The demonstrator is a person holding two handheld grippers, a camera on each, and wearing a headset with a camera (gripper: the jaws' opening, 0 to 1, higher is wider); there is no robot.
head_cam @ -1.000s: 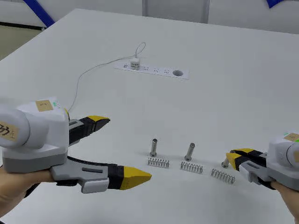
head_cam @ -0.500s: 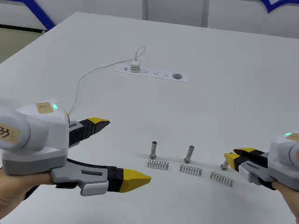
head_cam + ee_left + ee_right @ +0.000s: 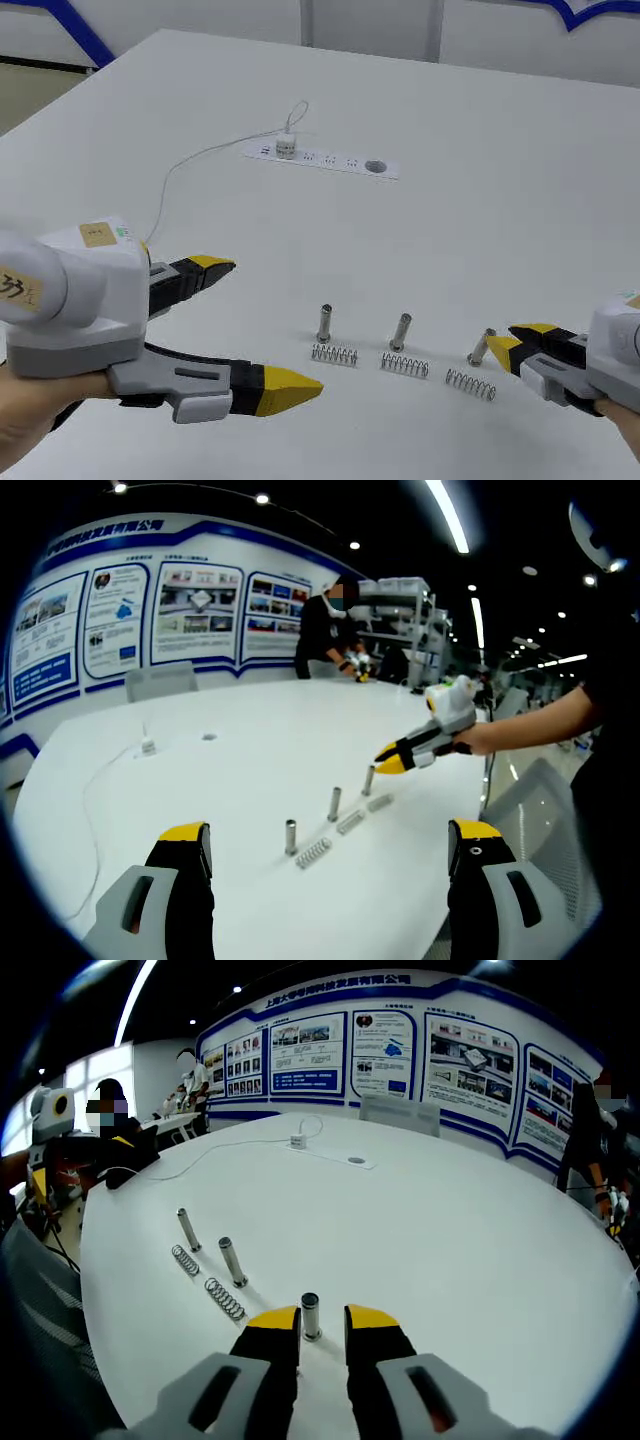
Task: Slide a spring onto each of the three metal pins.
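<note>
Three metal pins stand in a row on the white table: left pin, middle pin, right pin. A spring lies just in front of each. My right gripper hovers at the right pin, its tips just to the pin's right. In the right gripper view this pin stands in the narrow gap between the yellow tips of my right gripper, untouched. My left gripper is wide open at the left, holding nothing, well short of the left pin.
A white power strip with a plug and a cable lies farther back on the table. The table's left edge runs diagonally at the far left. A person stands beyond the table.
My right gripper has drawn back slightly to the right, so the right pin now shows fully beside its tips. The left gripper has held its place.
</note>
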